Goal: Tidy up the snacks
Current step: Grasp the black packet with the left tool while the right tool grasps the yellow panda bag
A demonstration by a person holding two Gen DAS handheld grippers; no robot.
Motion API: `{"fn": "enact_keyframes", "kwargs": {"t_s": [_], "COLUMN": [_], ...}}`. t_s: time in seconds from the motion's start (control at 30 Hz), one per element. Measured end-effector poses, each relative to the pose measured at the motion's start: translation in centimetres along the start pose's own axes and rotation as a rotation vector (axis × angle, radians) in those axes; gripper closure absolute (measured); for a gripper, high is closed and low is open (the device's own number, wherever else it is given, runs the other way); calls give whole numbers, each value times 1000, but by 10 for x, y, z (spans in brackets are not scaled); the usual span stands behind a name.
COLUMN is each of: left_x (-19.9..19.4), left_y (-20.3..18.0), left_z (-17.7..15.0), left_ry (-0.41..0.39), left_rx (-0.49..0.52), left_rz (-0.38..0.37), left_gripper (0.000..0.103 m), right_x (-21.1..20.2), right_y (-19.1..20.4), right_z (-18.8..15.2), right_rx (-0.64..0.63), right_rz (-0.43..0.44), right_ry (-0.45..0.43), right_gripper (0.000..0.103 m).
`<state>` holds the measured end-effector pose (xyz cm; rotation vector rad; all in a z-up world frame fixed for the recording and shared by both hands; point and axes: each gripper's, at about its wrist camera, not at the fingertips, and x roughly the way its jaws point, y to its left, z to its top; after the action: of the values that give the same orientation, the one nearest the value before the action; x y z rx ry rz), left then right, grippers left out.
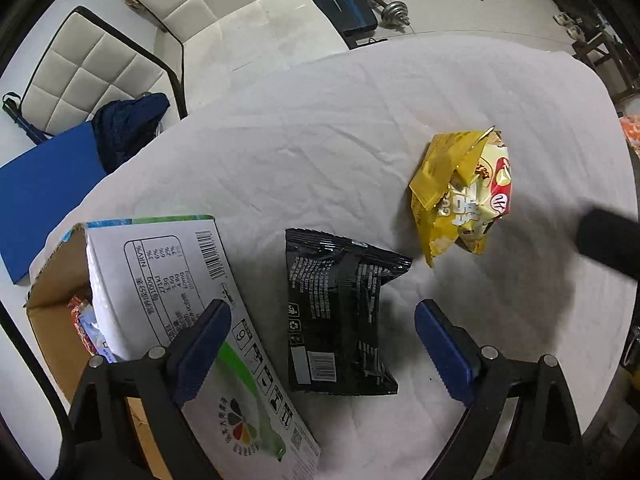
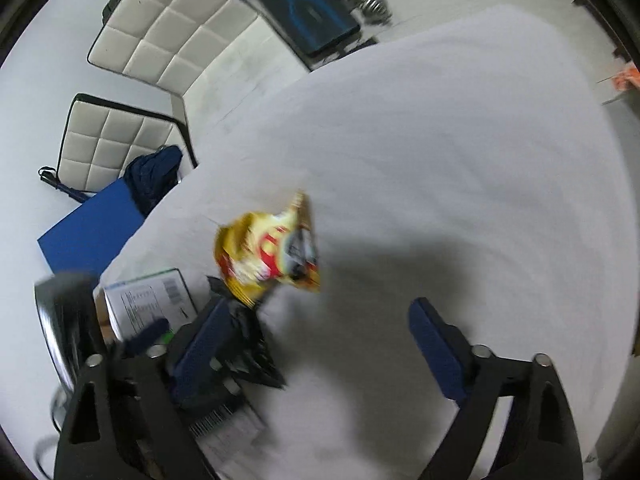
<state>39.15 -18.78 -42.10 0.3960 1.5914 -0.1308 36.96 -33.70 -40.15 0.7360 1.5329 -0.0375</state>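
The left claw hangs over the counter, which is draped in a white sheet, with its jaws spread wide and nothing gripped. The black snack packet lies flat on the sheet right between the two blue pads, touching neither. The left pad sits above the printed flap of an open cardboard box, just beside the black packet. Inside the box one orange and blue wrapper shows; whether more lie under it I cannot tell.

The yellow chip bag, crumpled, rests on the sheet farther out, near the black packet but apart from it.

The right claw is released too, jaws wide and empty. From its blurred view the yellow bag lies ahead of the left pad, not between the pads.

Count: two packets on the sheet, one box, two white padded chairs beyond the counter.
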Motion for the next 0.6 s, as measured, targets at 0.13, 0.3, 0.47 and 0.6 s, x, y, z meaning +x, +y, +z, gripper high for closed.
{"fn": "enact_keyframes", "kwargs": {"t_s": [0.13, 0.3, 0.47, 0.6], "left_x": [2, 4, 7, 12], "left_y": [-1, 0, -2, -15], "left_z": [0, 3, 5, 4], "left_ry": [-7, 1, 1, -3], "left_rx": [-16, -21, -16, 6], "left_rz": [13, 20, 24, 36], "left_gripper": [9, 9, 9, 9], "right_x": [31, 65, 64, 43], "right_y": [15, 17, 19, 8], "right_z": [20, 30, 28, 25], "right_rx": [17, 58, 22, -26], "right_rz": [35, 104, 52, -54], "right_ry": [62, 147, 126, 85], "right_gripper": [28, 47, 62, 68]}}
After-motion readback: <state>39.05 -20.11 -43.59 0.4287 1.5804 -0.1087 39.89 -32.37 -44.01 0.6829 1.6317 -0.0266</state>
